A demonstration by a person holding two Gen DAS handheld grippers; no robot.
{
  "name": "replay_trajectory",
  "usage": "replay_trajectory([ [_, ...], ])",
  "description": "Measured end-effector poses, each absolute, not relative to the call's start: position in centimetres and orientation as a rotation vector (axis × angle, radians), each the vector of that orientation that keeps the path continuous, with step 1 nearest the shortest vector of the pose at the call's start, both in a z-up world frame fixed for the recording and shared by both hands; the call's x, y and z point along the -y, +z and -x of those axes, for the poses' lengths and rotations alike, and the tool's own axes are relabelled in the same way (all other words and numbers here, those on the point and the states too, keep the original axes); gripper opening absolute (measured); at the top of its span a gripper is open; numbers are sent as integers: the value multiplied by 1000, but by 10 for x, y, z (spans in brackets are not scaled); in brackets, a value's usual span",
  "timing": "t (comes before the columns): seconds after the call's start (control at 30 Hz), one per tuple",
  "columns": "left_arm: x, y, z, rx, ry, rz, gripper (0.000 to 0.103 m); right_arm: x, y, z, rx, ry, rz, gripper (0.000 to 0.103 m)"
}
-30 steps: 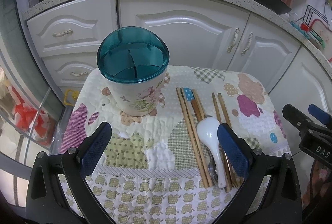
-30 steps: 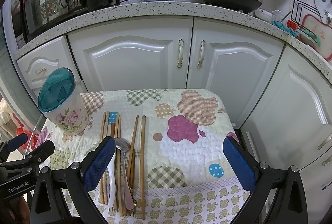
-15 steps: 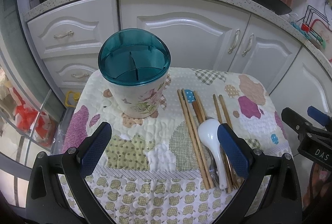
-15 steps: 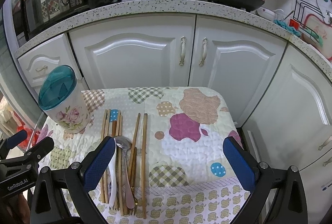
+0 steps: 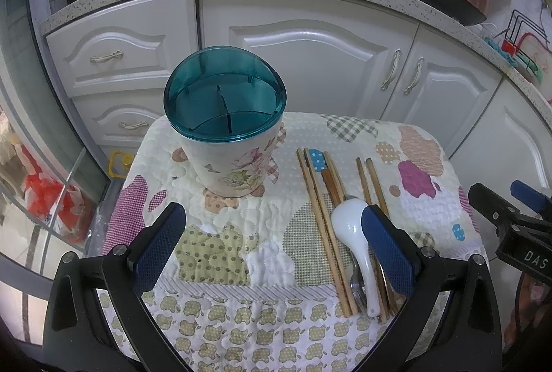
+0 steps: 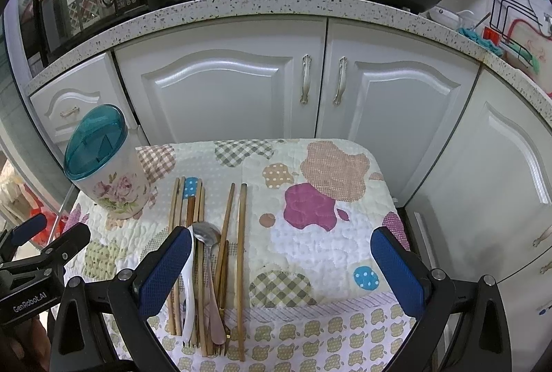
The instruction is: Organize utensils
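Your left gripper (image 5: 272, 251) has eased toward the holder (image 5: 227, 127) at the quilt's far left corner; both grippers (image 6: 281, 268) stay spread, empty; utensils (image 6: 203, 261) untouched at near edge, nothing sorted yet

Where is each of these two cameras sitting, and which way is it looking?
Left wrist view: rides on the left tool, looking forward and down at the teal-lidded holder; its open blue fingers show, with the right tool at the edge.
Right wrist view: rides on the right tool, facing the patterned cloth and cabinets; the left tool peeks in.
Both share the holder, chopsticks and white spoon.
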State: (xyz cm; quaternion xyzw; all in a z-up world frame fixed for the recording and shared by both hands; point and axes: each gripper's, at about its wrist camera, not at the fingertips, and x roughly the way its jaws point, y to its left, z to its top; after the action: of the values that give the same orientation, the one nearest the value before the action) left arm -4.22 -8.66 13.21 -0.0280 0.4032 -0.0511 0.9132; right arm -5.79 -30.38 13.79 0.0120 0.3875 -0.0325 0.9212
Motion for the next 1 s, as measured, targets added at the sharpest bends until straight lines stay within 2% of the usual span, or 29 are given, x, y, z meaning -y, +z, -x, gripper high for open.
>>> replay_trajectory([
  [1.0, 71, 133, 32, -831, -96, 103, 102, 307, 133, 54, -812, -59, -24, 103],
])
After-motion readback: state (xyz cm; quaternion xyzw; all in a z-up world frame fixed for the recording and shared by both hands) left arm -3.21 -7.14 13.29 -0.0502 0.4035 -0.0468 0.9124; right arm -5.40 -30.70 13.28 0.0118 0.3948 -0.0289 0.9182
